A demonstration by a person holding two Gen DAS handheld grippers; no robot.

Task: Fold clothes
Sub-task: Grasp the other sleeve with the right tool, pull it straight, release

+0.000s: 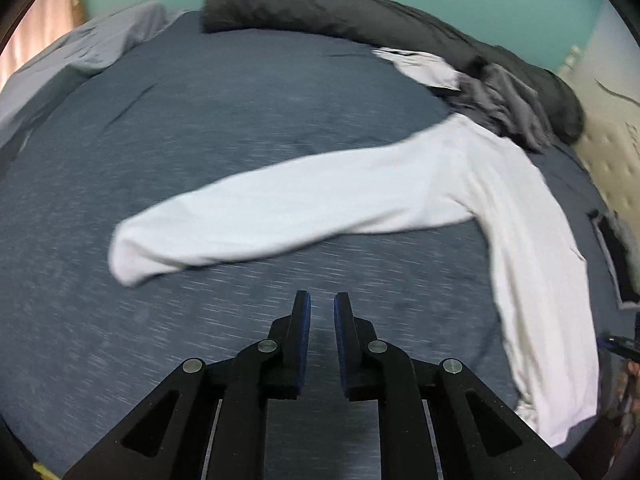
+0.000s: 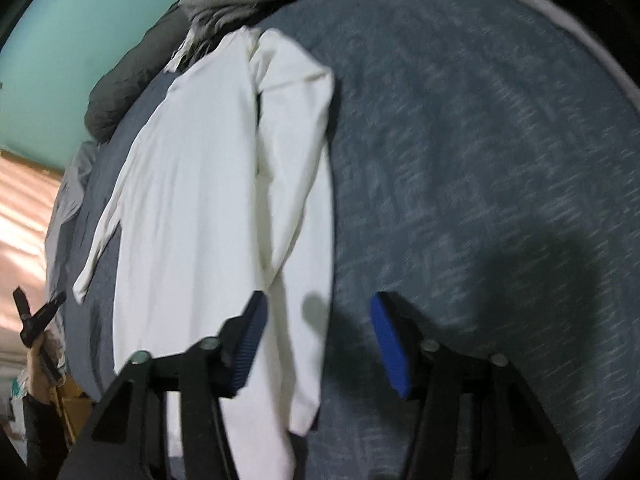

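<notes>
Black fingers of the left hand-held gripper (image 1: 322, 312) fill the bottom of its view, the blue pads nearly together with a narrow gap and nothing between them, so it grasps nothing and hangs over bare bedding. The right hand-held gripper (image 2: 316, 332) stands with its jaws well apart, released, over the lower right edge of the shirt; its left pad overlaps the cloth in the picture and its right pad is over the bed, and no fabric is pinched.

Largest in both views is the bed (image 1: 200, 140), covered in a blue-grey heathered sheet. Along its far side lies a long dark grey bolster or rolled blanket (image 1: 320, 12), with a pale grey pillow (image 1: 100, 44) at the far left corner and a crumpled heap of grey clothes (image 1: 504, 100) near the shirt's collar end.

The task's thing, a white long-sleeved shirt (image 2: 192, 200), lies flat on the bed near its front edge, collar pointing away. One sleeve (image 2: 296, 152) is already laid back over the body, running down the right side. The other sleeve (image 1: 280, 208) stretches out flat across the sheet, well away from the body.

Judging by this, folding is at an early stage: one sleeve is in, the other has yet to be brought across, and the body has not been folded in half. The grey heap looks unfolded too.

No brand, label or readable writing shows anywhere; motion blur softens fine detail.
</notes>
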